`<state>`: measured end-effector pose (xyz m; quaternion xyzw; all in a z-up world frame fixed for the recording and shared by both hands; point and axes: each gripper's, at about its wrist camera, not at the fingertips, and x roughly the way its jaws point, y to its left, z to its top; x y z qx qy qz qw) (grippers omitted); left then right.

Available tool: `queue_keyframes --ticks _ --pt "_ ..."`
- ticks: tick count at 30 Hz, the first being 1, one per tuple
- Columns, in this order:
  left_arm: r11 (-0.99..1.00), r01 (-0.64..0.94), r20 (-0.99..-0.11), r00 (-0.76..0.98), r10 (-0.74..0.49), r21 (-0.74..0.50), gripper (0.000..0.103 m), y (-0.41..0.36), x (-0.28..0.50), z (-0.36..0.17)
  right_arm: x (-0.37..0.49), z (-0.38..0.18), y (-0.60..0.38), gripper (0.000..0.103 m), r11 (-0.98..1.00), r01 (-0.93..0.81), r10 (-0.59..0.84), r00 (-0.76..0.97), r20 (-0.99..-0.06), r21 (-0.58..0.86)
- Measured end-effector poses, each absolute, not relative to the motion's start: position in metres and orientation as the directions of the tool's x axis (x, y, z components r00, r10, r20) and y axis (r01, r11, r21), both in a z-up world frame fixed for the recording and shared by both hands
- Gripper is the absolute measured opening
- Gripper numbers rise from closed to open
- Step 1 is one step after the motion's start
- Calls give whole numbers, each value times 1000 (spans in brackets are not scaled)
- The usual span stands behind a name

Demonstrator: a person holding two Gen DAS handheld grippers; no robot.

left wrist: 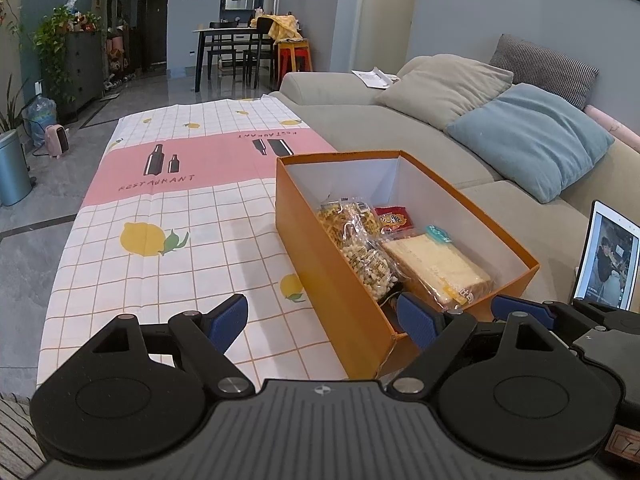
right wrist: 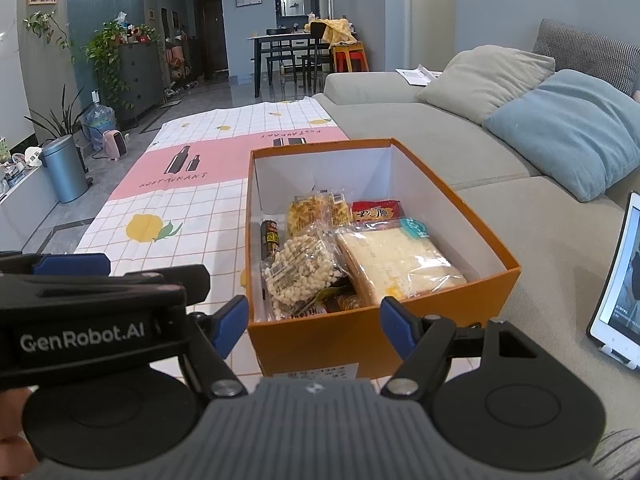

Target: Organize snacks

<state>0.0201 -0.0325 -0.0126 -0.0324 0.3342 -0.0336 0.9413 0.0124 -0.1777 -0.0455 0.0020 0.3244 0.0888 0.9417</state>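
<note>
An open orange box point(left wrist: 344, 292) point(right wrist: 320, 344) stands on the tablecloth next to the sofa. In it lie a bagged bread slice point(left wrist: 440, 268) point(right wrist: 396, 260), a puffed-grain bag point(left wrist: 368, 264) point(right wrist: 300, 270), a yellow snack bag point(right wrist: 312, 212), a red packet point(left wrist: 394, 220) point(right wrist: 376, 210) and a dark stick point(right wrist: 270, 240). My left gripper point(left wrist: 324, 320) is open, with the box's near left corner between its fingers and no pad pressing. My right gripper point(right wrist: 314, 322) is open just before the box's near wall and holds nothing.
The checked lemon tablecloth point(left wrist: 168, 216) point(right wrist: 180, 200) covers the low table left of the box. A grey sofa point(left wrist: 360, 120) with a blue cushion point(left wrist: 532, 140) runs along the right. A lit tablet point(left wrist: 608, 256) point(right wrist: 616, 280) leans at the near right. A blue bin point(right wrist: 66, 168) stands on the floor.
</note>
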Motion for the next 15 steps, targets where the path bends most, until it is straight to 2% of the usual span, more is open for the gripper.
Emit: queue_keyframes --ticks 15 --pt "995 44 -637 766 -88 -84 99 -31 21 -15 13 -48 -178 71 984 -167 170 767 -618 63"
